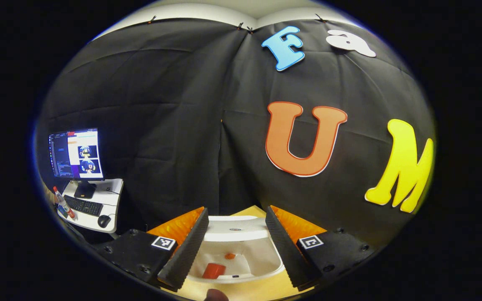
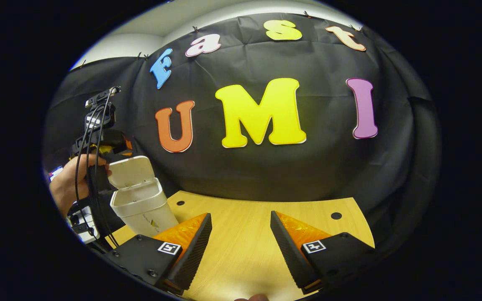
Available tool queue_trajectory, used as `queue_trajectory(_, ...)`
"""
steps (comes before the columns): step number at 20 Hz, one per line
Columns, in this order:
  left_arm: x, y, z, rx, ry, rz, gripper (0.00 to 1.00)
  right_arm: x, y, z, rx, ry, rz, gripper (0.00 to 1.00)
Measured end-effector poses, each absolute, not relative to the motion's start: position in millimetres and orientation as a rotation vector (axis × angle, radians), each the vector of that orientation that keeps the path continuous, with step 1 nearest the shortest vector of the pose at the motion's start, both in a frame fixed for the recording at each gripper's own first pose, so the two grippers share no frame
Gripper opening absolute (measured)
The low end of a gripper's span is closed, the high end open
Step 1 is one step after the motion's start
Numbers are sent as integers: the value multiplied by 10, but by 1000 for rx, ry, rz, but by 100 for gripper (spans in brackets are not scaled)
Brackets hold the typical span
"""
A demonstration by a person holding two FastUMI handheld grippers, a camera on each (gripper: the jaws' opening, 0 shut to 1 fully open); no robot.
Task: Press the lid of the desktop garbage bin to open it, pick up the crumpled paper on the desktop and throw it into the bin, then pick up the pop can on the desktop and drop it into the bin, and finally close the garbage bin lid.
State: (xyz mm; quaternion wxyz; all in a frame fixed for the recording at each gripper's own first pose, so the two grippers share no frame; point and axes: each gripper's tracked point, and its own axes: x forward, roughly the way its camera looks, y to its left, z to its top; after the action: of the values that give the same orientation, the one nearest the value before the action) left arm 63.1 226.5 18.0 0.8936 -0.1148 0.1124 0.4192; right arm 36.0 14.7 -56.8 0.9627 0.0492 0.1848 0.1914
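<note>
Both tongs gape empty, left tongs over the open bin; its light lid we judge wants a gentle press on top.

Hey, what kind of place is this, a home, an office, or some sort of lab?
Most likely a lab-style recording booth, not a home. Black cloth walls off a small wooden table holding a white desktop bin, and a computer workstation with a monitor and keyboard sits just outside it.

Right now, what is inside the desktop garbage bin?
In the left gripper view, the open bin holds a red can-like item and a small orange scrap. The left gripper's fingers hide the bin's sides; no crumpled paper is discernible.
</note>
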Motion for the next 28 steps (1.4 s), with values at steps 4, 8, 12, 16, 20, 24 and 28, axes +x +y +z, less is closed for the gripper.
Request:
queue_trajectory(4, 619, 2131, -91, -245, 260, 847, 93, 314, 186, -655, 81, 390, 400, 89)
queue_trajectory(8, 625, 2096, -393, -221, 270, 829, 94, 294, 149, -755, 79, 424, 391, 89)
queue_trajectory(12, 580, 2025, -800, -223, 352, 816, 93, 304, 121, -766, 79, 424, 383, 89)
queue_trajectory(16, 572, 2019, -881, -174, 365, 813, 93, 302, 117, -845, 105, 446, 379, 89)
queue_trajectory(20, 562, 2005, -957, -162, 335, 822, 93, 294, 112, -935, 129, 471, 383, 89)
queue_trajectory(24, 578, 2006, -984, -112, 305, 775, 92, 307, 135, -970, 176, 473, 396, 90)
queue_trajectory(28, 566, 1992, -983, -121, 320, 746, 89, 323, 188, -1080, 194, 491, 405, 94)
